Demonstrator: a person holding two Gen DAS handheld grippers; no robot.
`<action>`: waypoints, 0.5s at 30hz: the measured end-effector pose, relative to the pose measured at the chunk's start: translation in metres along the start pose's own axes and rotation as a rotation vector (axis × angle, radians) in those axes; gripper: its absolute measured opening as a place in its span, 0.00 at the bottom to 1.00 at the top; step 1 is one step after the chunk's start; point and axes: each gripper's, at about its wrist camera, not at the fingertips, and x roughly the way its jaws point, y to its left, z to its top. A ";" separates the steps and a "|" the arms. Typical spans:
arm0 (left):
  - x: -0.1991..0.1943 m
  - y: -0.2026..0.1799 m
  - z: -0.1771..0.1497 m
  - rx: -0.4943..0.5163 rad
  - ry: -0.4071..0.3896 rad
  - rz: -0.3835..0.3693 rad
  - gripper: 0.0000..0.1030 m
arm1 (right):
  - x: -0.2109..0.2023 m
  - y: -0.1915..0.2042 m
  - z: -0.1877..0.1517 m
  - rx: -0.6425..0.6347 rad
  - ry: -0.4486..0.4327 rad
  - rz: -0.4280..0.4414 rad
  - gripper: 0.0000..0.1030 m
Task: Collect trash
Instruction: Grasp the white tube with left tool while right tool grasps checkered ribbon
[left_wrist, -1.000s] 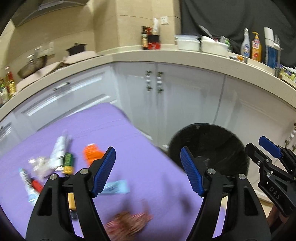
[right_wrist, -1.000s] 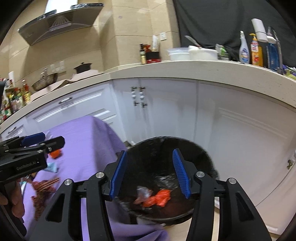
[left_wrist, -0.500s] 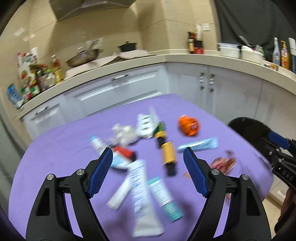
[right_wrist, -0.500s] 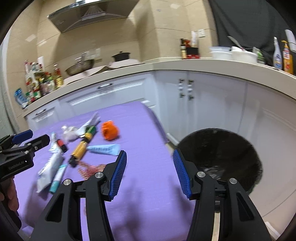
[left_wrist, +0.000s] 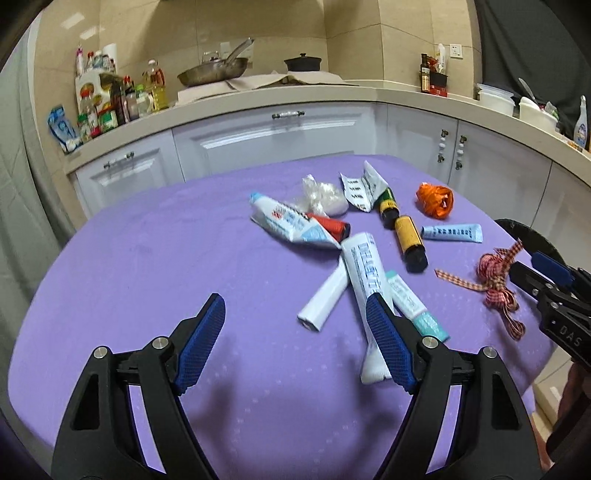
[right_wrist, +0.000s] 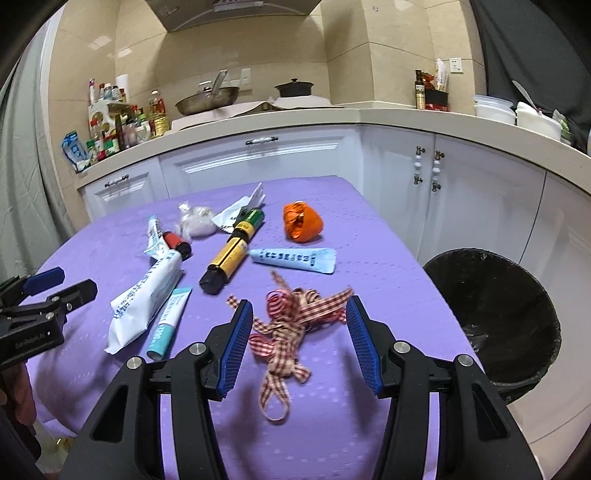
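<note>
Both claws, left and right, gape empty, swung from the black bin back over the red-checked ribbon tangle, likely the next pickup.

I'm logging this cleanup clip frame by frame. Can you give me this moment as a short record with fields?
surface: table with purple cloth
left gripper: open, empty, above the cloth
right gripper: open, empty, jaws either side of the checkered ribbon
other trash: orange wrapper, light blue tube, large white tube, yellow-labelled bottle
bin: black trash bin, right of the table
</note>
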 end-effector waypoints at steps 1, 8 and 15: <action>0.000 0.001 -0.003 -0.002 0.002 -0.006 0.74 | 0.000 0.001 0.000 -0.003 0.001 -0.001 0.51; 0.003 -0.012 -0.007 0.004 0.007 -0.053 0.74 | -0.001 0.001 -0.003 -0.004 0.005 -0.020 0.51; 0.016 -0.028 -0.010 0.015 0.023 -0.078 0.74 | 0.001 -0.006 -0.006 0.010 0.015 -0.034 0.51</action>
